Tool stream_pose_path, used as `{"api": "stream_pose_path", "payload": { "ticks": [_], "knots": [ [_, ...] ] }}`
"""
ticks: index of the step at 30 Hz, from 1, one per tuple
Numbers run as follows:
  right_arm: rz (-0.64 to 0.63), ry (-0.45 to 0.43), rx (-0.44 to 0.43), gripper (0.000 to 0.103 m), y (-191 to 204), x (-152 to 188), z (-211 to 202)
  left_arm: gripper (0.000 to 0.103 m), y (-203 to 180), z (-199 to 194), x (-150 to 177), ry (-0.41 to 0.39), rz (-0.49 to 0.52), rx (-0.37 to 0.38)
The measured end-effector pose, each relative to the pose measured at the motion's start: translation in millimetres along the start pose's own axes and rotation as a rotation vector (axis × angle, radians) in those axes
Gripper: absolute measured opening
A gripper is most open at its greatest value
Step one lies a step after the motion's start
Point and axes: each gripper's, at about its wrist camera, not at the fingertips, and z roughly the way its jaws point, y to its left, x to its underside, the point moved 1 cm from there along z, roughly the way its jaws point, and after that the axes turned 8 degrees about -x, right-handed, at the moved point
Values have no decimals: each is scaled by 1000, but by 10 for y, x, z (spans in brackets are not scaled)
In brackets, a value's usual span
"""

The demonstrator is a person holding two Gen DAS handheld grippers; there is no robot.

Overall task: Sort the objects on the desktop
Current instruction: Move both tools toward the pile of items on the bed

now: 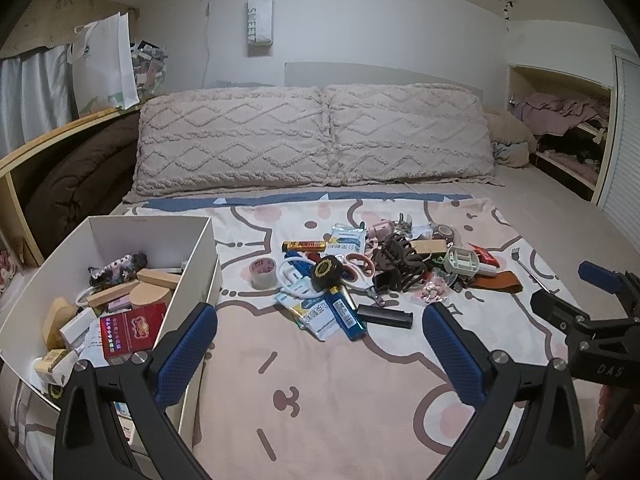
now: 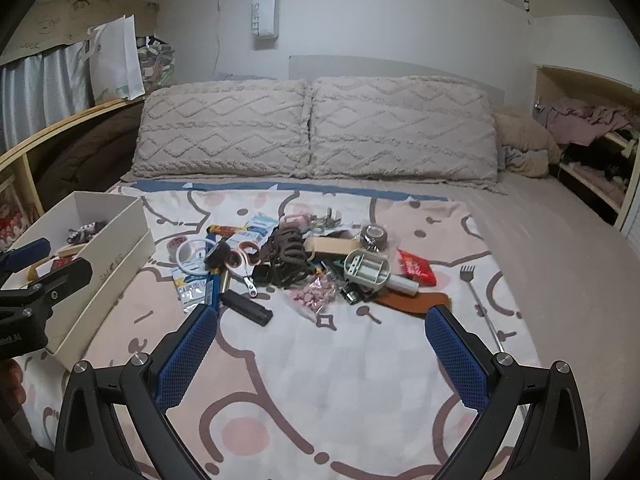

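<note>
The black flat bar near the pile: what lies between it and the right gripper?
Only bare patterned blanket. The right wrist view shows nothing between the open right gripper and the black bar.

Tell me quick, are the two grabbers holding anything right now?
Left gripper: open, blue-padded fingers spread wide, holding nothing, beside the white cardboard box.
Right gripper: open, holding nothing, above the pink cartoon blanket.

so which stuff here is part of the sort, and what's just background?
In the job:
white box
blue lighter
tape roll
brown hair claw
black bar

Just lying about:
pillows
white bag
clothes shelf
</note>
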Motion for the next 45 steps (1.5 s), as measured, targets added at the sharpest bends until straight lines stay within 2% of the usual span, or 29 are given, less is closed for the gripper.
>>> {"api": "stream_pose_path", "payload": {
  "ticks": [9,16,18,22,31,41,45],
  "knots": [
    [17,13,-49,103,-23,99,225,103,1,154,62,41,-5,-7],
    [146,2,-100,103,-188,162,429,103,6,260,111,66,2,-33],
    [156,14,-87,103,-213,173,493,103,22,295,129,75,-3,-32],
    [142,55,-37,103,-239,242,656,103,34,362,158,96,-14,-29],
    [140,131,-26,103,-244,310,1051,103,-17,476,219,127,-2,-34],
    [19,227,0,103,-88,329,1558,103,-13,581,267,156,-7,-44],
    [-23,267,-32,103,-15,364,1702,103,7,618,274,168,-34,-19]
  ]
}}
